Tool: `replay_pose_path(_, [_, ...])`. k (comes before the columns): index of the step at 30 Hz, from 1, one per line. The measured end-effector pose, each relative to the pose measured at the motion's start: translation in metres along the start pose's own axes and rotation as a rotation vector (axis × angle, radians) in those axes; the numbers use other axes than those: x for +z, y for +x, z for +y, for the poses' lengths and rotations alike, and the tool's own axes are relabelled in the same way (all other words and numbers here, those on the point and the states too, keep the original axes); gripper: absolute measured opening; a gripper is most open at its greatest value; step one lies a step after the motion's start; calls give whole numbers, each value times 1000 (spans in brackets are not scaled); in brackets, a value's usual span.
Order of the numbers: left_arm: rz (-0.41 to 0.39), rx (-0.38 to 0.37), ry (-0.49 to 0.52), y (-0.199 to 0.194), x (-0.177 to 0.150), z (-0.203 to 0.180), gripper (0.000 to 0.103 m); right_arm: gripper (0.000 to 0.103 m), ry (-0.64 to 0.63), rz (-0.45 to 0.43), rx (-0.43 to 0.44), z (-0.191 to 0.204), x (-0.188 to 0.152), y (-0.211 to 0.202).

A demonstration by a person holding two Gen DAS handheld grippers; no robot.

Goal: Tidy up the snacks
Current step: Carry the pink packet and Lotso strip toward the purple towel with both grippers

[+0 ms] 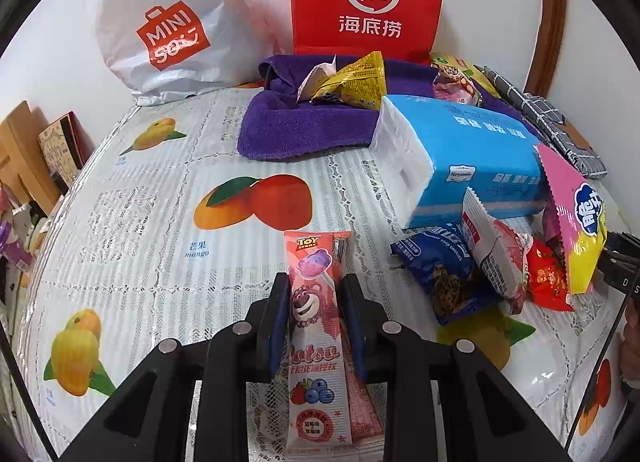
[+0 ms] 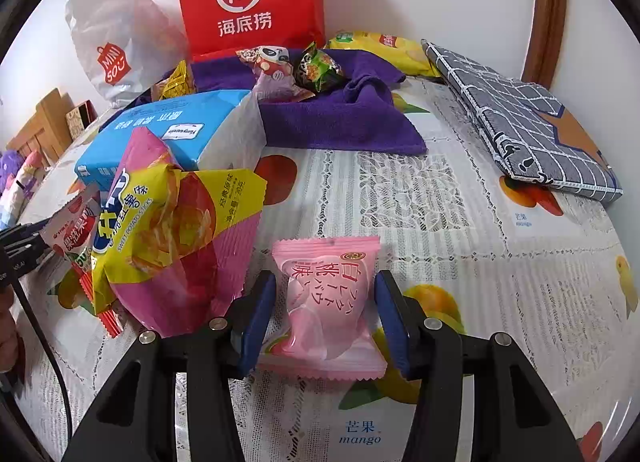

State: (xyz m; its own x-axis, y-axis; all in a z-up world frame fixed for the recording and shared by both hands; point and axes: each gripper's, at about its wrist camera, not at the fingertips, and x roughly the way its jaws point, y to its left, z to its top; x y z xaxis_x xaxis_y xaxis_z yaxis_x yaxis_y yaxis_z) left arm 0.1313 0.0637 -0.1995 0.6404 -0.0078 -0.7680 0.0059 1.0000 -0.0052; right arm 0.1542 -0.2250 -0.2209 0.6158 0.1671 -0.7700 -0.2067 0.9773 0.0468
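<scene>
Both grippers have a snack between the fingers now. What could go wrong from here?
1. The left gripper straddles two overlapping lollipop packets; it may lift both or drop one.
2. The peach snack is soft; squeezing may crush it.
3. The potato-stick bag leans beside the right gripper and may topple.

Left tool (image 1: 315,304) straddles a pink lollipop packet (image 1: 316,338) lying lengthwise on the mango-print tabletop (image 1: 160,221), jaws close at either side. Off right, snack packets (image 1: 496,262) heap against a blue tissue pack (image 1: 472,157), purple towel (image 1: 304,125) behind.
</scene>
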Motion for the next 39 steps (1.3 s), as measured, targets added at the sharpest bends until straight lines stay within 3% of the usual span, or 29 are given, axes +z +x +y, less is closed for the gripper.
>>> replay_pose_path(5, [-1,-4,-5,-1,0,0,25,52,-1,0,-3,1,1,0])
replay_pose_path(8, [-6,-31,-29,-2,1,6,22,37,20,-6,-24,-3,1,-1])
replay_pose_path(15, [18,-32,-30,-12,3,7,21,36,73,-5,10,-14,3,-15])
replay_pose_path(22, [-25,-83,-26,-46,22,1,21,36,64,-71,15,-9,17,-57])
replay_pose_path(29, [-54,-146,-17,-71,52,-15,21,36,59,-127,38,5,52,-87])
replay_pose_path(39, [-126,-138,11,-86,106,-28,21,36,60,-176,81,29,123,-89])
